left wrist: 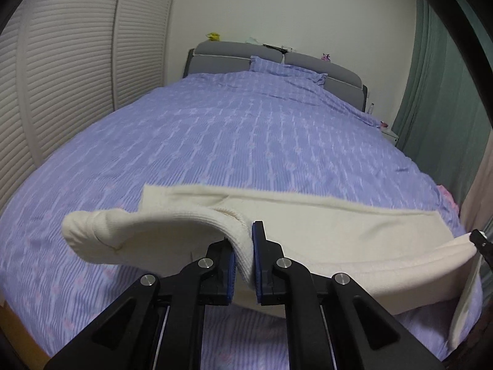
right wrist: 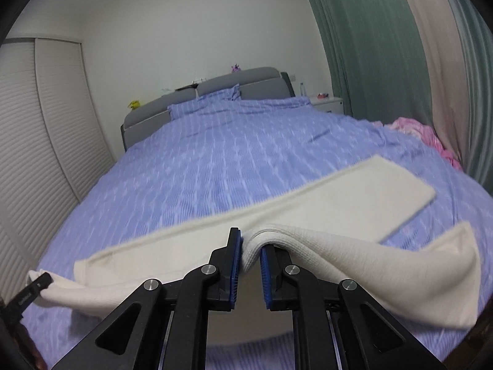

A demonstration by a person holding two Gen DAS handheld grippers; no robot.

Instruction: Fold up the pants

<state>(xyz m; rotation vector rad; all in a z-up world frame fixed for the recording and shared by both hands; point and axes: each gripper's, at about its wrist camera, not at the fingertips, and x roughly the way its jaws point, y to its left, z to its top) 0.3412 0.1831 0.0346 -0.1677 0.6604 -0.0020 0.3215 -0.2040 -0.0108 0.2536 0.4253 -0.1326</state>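
Left wrist view: left claw (left wrist: 243, 256) at lower centre, blue pads clamped on a fold of the cream pants (left wrist: 323, 228). Cloth lifts from the claw and droops to a rolled end at middle left; the rest lies across the bed (left wrist: 231, 129) in the lower half of the frame. Right claw tip (left wrist: 479, 240) shows at the right edge, touching the pants' far end. Headboard (left wrist: 234, 52) at top centre, curtain (left wrist: 437, 92) at right.

Right wrist view: right claw (right wrist: 248, 256) at lower centre, pads pinched on a bunched edge of the pants (right wrist: 354, 197). One leg lies flat toward middle right; a flap hangs at lower right. Left claw tip (right wrist: 37, 283) at lower left edge, against the cloth. Pink cloth (right wrist: 428, 138) at right edge.
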